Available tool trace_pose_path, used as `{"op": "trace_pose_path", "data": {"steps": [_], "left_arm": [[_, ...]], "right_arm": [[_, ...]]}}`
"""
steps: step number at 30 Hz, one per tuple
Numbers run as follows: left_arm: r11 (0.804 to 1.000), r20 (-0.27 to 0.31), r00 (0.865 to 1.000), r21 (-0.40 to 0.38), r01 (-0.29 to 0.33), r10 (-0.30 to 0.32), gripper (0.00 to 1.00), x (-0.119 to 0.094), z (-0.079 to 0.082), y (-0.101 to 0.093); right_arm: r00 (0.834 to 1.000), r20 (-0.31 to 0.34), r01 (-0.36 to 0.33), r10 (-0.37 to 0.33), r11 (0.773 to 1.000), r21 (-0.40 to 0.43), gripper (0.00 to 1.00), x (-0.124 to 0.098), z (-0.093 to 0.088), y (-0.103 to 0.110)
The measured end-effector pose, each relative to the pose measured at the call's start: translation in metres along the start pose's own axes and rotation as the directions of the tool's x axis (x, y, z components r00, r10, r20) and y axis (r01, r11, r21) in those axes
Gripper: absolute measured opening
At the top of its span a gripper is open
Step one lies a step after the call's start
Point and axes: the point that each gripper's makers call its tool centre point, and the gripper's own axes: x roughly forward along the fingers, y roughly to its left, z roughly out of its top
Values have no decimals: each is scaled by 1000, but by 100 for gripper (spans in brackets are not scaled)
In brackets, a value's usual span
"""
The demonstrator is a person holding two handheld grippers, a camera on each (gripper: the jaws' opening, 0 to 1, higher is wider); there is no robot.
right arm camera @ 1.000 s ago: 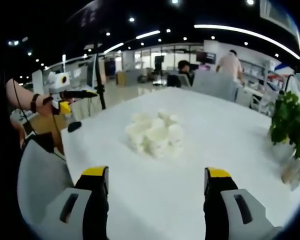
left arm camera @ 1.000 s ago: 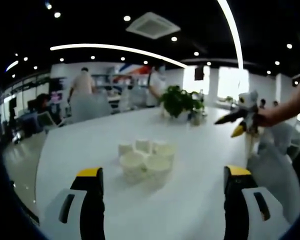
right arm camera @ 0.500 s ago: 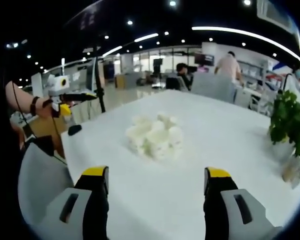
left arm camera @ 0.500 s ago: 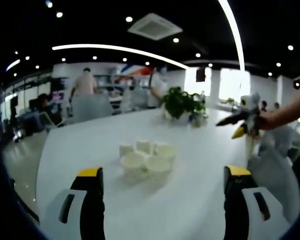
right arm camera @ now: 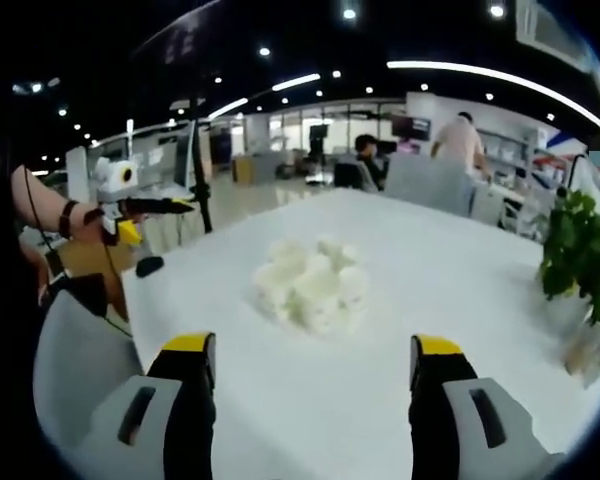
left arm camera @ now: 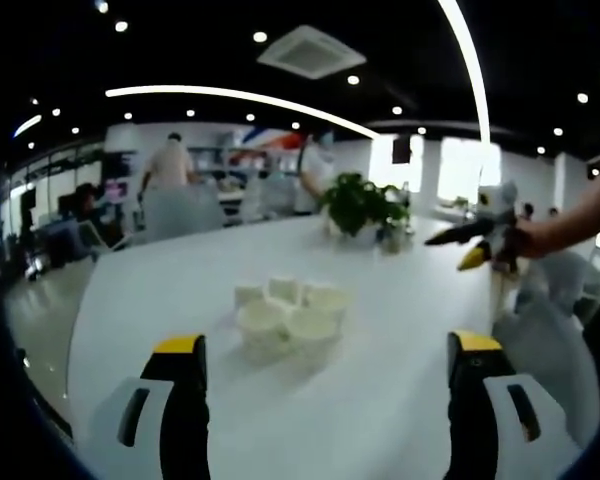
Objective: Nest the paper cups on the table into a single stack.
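With the small white paper cups (left arm camera: 283, 318) clustered, rims touching, mid-way across the white table (left arm camera: 380, 390), well in from its edges, both the left gripper (left arm camera: 325, 400) and right gripper (right arm camera: 313, 405) hover spread and empty, so best pinch an outer cup's wall first.

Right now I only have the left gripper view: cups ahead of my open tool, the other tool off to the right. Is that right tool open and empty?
Observer: Yes. In the right gripper view the right tool has its jaws apart with nothing between them, and the paper cups sit ahead of it on the table.
Operator: Anything else near the cups on that side?
Observer: A small dark object lies by the table's edge, apart from the cups, near your left tool.
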Motion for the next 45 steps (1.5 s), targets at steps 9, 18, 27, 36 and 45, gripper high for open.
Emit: {"op": "trace_pose_path", "data": {"steps": [9, 18, 27, 36, 45], "left_arm": [[1000, -11, 1000, -5, -7, 7, 100, -1, -4, 0], [1000, -24, 1000, -19, -15, 15, 100, -4, -7, 2], [999, -37, 999, -31, -26, 25, 100, -6, -13, 5], [999, -49, 998, -42, -33, 31, 100, -6, -21, 9], [998, -52, 998, -49, -43, 40, 100, -4, -23, 13]], "right_arm": [[999, 31, -33, 33, 999, -26, 73, 27, 15, 3], [997, 14, -78, 78, 996, -31, 70, 58, 14, 4], [996, 1, -87, 87, 996, -11, 70, 75, 13, 2], [995, -9, -97, 97, 995, -30, 68, 88, 15, 3], [993, -29, -112, 110, 992, -62, 63, 102, 13, 3]]}}
